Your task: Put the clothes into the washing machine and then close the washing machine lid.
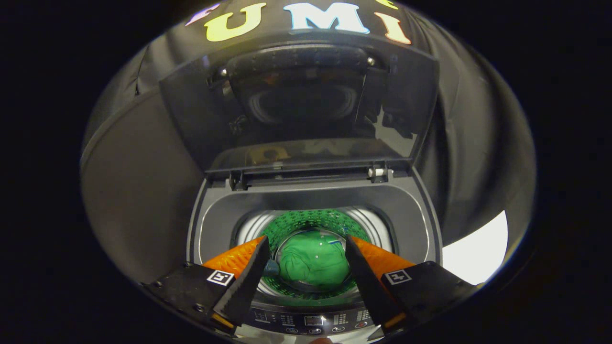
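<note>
Hand-held gripper (306, 246): fingers apart, empty, above drum | green clothes (313, 263): inside washing machine (411, 210) | lid (301, 95): raised upright behind the opening

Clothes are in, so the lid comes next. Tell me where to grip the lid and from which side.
Take the lid by its free top edge, from the front, and pull it down. It stands upright, hinged at the back of the washing machine. The gripper fingers are open above the green clothes.
</note>
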A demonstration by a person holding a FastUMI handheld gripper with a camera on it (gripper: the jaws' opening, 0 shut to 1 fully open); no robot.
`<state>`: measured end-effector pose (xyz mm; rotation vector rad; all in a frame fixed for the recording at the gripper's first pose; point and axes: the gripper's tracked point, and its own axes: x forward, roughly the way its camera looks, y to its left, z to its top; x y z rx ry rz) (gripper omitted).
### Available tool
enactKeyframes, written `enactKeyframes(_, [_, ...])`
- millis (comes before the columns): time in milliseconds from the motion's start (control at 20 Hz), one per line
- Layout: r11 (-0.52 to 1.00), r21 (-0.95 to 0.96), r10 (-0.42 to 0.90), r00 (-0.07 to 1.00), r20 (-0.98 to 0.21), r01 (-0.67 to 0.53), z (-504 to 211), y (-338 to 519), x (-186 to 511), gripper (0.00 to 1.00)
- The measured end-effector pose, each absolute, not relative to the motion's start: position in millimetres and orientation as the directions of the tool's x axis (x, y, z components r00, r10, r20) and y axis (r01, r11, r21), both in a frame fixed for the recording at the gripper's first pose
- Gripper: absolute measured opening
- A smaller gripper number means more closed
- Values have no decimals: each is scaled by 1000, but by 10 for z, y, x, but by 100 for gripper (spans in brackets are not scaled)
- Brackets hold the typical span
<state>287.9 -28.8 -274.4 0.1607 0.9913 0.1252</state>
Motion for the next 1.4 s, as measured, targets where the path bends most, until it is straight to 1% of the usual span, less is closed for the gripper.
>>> enactKeyframes(350, [979,202,145,641,-753,15,-2126,-516,2928,98])
enactKeyframes(700, [981,189,103,730,-676,37,-1530,-739,3034,98])
enactKeyframes(1100, [990,141,93,827,-555,-17,-662,-846,3280,98])
enactKeyframes(1250, [987,152,116,846,-520,-42,-407,-774,3450,98])
enactKeyframes(1400, [990,123,128,854,-504,-76,-267,-687,3667,98])
